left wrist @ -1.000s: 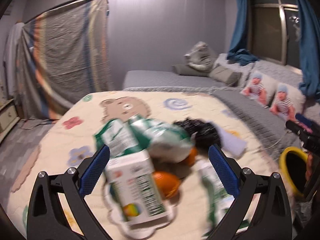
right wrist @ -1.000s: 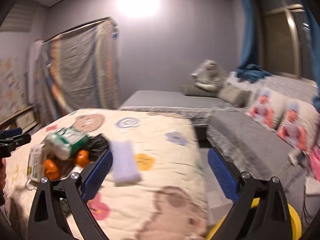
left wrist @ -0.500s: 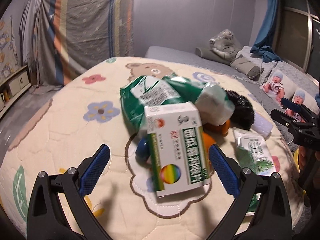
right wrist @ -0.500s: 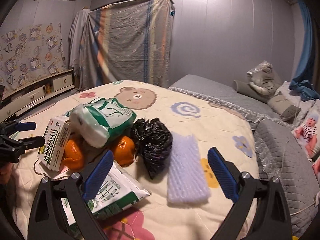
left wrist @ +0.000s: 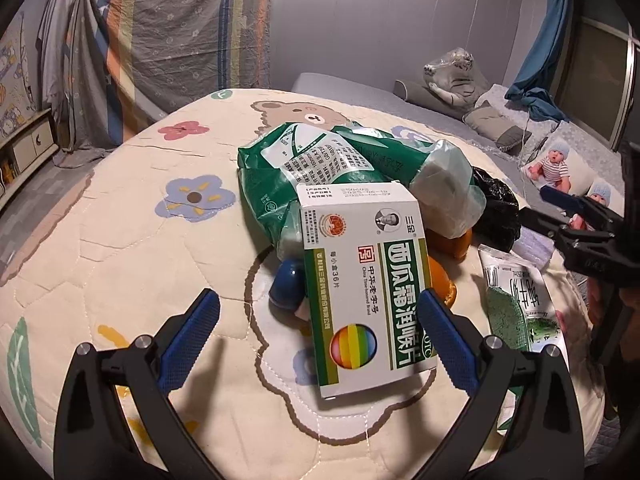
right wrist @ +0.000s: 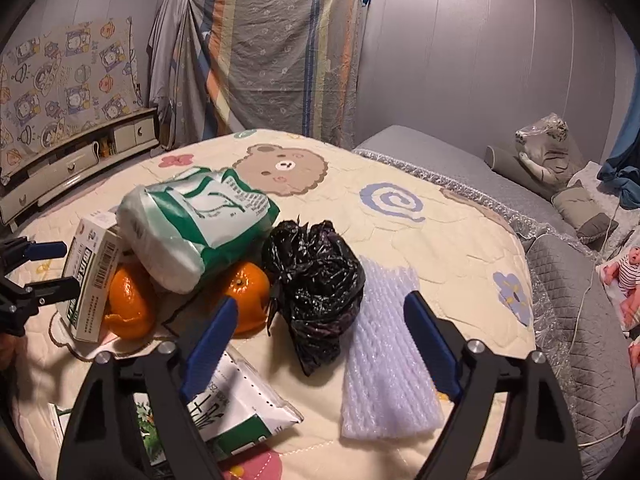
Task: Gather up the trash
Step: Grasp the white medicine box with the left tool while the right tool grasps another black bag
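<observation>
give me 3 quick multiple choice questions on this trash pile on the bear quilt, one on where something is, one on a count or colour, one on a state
1. Where does the white foam net lie, seen from the right wrist?
A. right of the black bag
B. under the medicine box
C. on the grey sofa

2. How many oranges show in the right wrist view?
A. one
B. two
C. four

3. How does the right gripper stand?
A. shut on the black bag
B. shut on an orange
C. open, holding nothing

Answers:
1 A, the net lies flat beside the bag on the quilt.
2 B, one orange beside the box, another by the bag.
3 C, its blue fingers stand apart and touch nothing.
</observation>
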